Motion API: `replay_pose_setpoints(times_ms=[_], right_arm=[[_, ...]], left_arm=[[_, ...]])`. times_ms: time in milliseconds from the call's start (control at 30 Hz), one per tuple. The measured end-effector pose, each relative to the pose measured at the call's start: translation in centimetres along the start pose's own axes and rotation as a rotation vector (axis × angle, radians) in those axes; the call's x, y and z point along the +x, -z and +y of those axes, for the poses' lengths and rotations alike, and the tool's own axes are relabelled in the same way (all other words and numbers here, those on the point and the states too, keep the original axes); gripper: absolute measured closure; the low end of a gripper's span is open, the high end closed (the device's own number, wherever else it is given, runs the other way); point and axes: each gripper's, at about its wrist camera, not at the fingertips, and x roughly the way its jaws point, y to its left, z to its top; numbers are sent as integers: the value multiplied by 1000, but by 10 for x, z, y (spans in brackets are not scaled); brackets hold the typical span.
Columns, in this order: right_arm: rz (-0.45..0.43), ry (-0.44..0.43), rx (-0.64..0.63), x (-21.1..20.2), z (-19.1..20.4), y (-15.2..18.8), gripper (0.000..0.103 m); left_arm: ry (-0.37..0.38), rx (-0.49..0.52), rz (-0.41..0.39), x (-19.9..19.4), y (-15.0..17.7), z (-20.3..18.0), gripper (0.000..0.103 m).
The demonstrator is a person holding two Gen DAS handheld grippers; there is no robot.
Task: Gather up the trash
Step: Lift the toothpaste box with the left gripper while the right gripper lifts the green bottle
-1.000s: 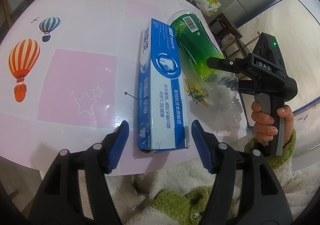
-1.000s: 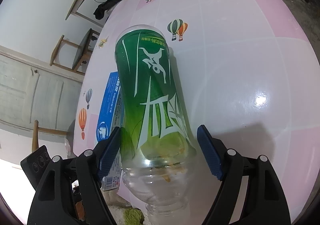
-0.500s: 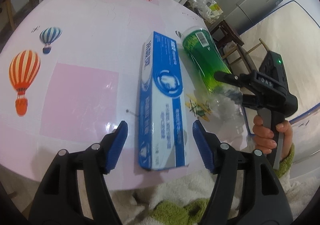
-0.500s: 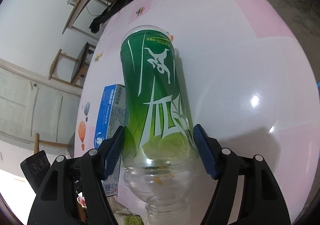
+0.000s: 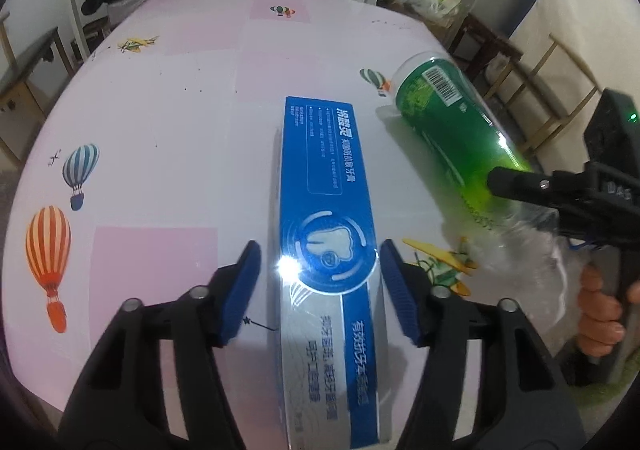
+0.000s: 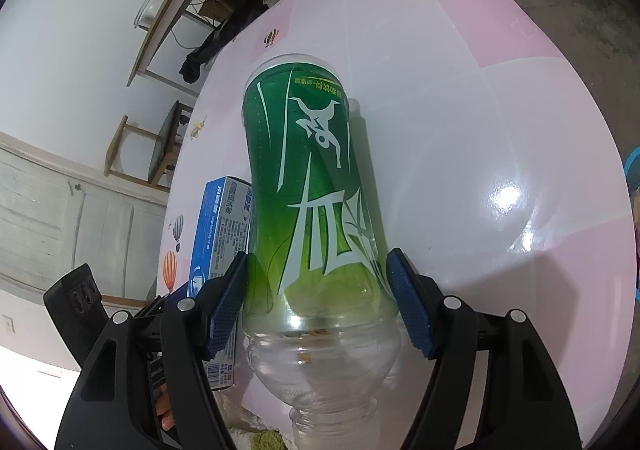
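On the balloon-patterned surface (image 5: 168, 129), the left tongs (image 5: 320, 286), just narrowing, straddle the blue toothpaste box (image 5: 326, 234) with gaps either side, while the right tongs (image 6: 318, 298) clasp the neighbouring green-labelled plastic bottle (image 6: 316, 201).

Glossy cardboard box (image 5: 328, 250), clear plastic bottle (image 6: 316, 209)

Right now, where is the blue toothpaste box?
The toothpaste box lies flat on the pink table, between the left gripper's jaws, beside the green bottle.
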Motion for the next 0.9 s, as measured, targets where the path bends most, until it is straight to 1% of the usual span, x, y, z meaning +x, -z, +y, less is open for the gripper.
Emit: replay_pose_setpoints(times_ms=[33,200,300,433,600,733,900], right_arm=[[0,-1,0,0,0,0,35],[-1,-1,-1,-2,-3,1,35],[1,6,6,-6,-4,3,35],[18,9,10,-11,-4,10,35],[40,21,-2,-12,-2,19,35],[46,43,-14,-11,3,16,35],[54,68,-31,-9,9,15,34]], left_arm=[[1,-1,3,1,0,1,54],[1,-13,-9,-2,4,3,55],[21,-41,-11,-10,11,6,55],[28,-68,-20,-23,25,15,55],[16,-103,-9,-28,36,23,55],[20,-121,0,-26,38,24,55],[7,-116,1,-24,38,22,54]])
